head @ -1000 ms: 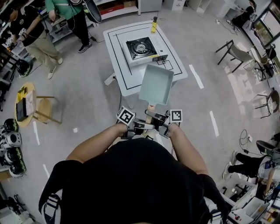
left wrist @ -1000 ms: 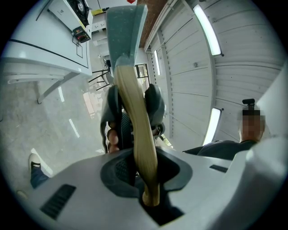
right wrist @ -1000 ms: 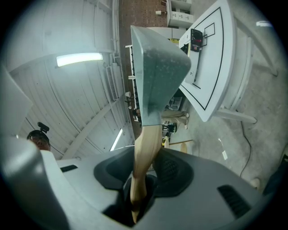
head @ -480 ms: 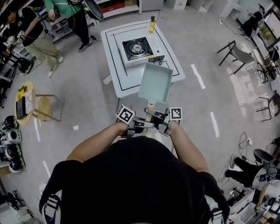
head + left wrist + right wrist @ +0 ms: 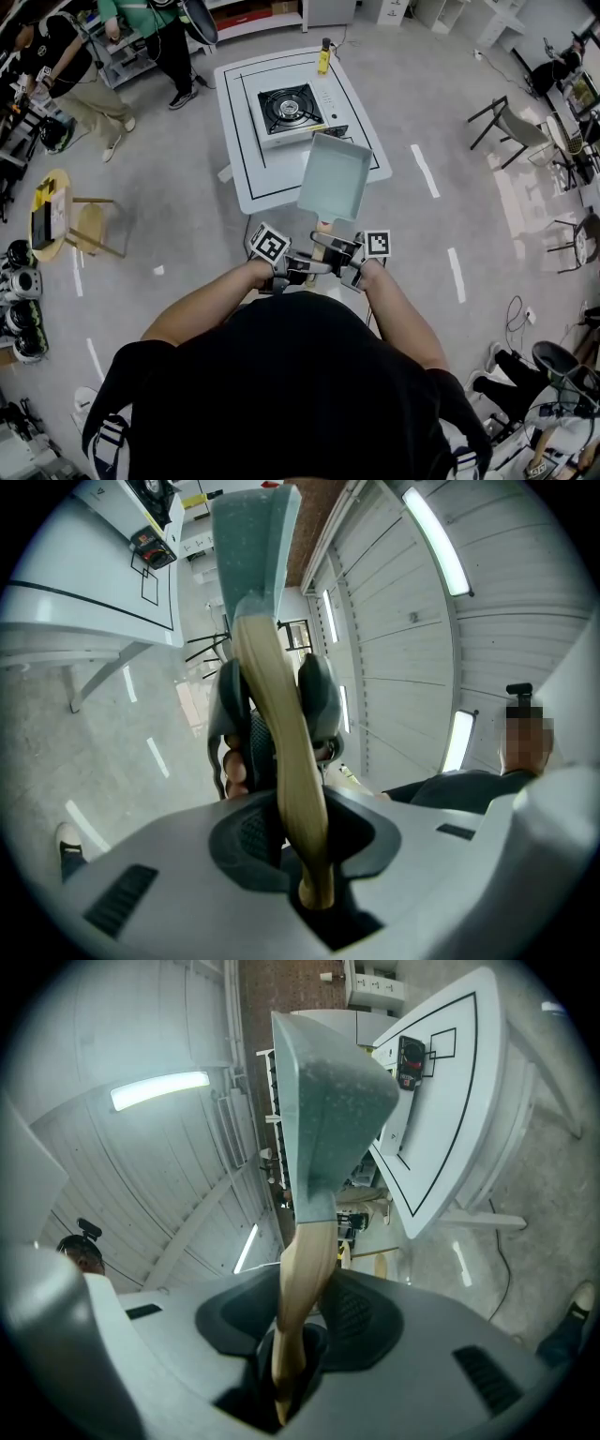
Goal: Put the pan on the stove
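Observation:
A light teal rectangular pan (image 5: 335, 176) with a wooden handle (image 5: 323, 228) is held out level in front of me, its far end over the near edge of the white table (image 5: 246, 178). The portable gas stove (image 5: 289, 112) stands on that table beyond the pan. My left gripper (image 5: 307, 266) and right gripper (image 5: 339, 255) are both shut on the handle from either side. In the left gripper view the handle (image 5: 281, 761) runs between the jaws of the left gripper (image 5: 305, 850) up to the pan (image 5: 251, 546). The right gripper view shows the right gripper (image 5: 291, 1354) clamping the handle (image 5: 302, 1274) below the pan (image 5: 328, 1101).
A yellow bottle (image 5: 323, 58) stands at the table's far edge. Two people (image 5: 66, 66) stand at the upper left. A wooden stool (image 5: 80, 228) is at the left, helmets (image 5: 21, 309) lie further left, and chairs (image 5: 511, 122) stand at the right.
The table and stove have drawn nearer in the head view while I carry the pan toward them. The pan's far end now overlaps the table edge. Both grips are unchanged.

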The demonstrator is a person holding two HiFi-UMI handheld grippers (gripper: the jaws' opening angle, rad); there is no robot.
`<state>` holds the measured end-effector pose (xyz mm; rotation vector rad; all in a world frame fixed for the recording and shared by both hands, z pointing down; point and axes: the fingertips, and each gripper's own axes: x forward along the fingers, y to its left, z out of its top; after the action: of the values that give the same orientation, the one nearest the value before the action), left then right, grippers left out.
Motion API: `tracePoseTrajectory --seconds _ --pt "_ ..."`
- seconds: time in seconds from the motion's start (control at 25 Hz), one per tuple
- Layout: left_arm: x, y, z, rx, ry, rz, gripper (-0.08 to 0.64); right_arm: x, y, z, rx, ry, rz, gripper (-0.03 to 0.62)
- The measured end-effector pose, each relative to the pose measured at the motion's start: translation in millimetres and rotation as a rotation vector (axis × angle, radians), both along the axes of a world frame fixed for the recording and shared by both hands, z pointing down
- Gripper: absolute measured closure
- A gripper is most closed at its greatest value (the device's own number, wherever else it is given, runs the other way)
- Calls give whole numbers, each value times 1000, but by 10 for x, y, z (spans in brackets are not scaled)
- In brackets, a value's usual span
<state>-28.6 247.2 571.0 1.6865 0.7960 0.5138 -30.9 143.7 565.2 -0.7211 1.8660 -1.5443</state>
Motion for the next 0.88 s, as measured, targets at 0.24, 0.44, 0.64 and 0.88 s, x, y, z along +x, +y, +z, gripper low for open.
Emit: tracePoseTrajectory --seconds 0.24,0.44,0.64,0.88 --pt "198 -23 54 16 -1 -11 474 175 -18 65 -9 2 -21 465" --pt "323 -11 81 -5 -2 -17 474 282 -22 109 -12 0 -36 465" --pt "394 2 53 23 6 -20 474 354 14 91 -18 -1 -32 465" --pt "381 34 76 36 9 -7 474 330 36 61 -9 3 -32 465"
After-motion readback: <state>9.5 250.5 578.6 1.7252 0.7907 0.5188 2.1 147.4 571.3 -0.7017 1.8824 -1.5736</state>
